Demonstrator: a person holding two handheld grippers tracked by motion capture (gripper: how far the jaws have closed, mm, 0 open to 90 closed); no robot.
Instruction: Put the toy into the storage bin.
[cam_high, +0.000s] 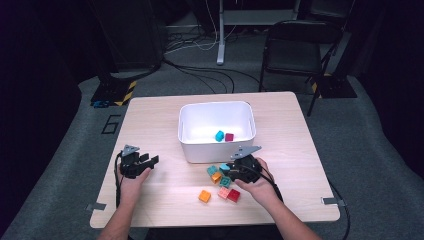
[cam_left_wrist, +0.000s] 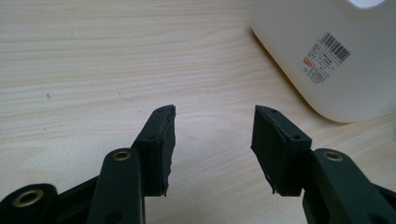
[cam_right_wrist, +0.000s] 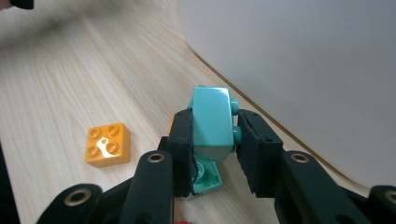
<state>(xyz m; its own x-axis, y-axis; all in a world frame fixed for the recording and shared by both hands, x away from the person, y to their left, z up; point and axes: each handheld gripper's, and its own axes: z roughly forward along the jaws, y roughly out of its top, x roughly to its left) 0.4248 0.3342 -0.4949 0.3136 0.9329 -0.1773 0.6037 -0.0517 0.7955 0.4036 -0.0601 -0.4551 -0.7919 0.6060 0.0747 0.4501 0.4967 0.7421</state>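
We see the white bin (cam_high: 217, 131) w/ a cyan block (cam_high: 219, 135) & a maroon block (cam_high: 229, 137) inside, barcode sticker (cam_left_wrist: 328, 57) text too small to read; right gripper (cam_right_wrist: 215, 140) clamps a teal brick (cam_right_wrist: 211, 122) just beside the bin, left gripper (cam_left_wrist: 214, 140) gapes wide over bare table (cam_left_wrist: 84, 70).

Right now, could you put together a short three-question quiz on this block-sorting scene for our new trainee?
1. True or false: the right gripper is shut on a teal block.
2. How many blocks already lie inside the white bin?
3. Multiple choice: the left gripper is
A. shut on an orange block
B. open over bare table
C. inside the bin

Key:
1. True; its jaws press the block's two sides in the right gripper view.
2. Two: a cyan block and a dark red block.
3. B; its jaws stand apart with only the wooden table between them.
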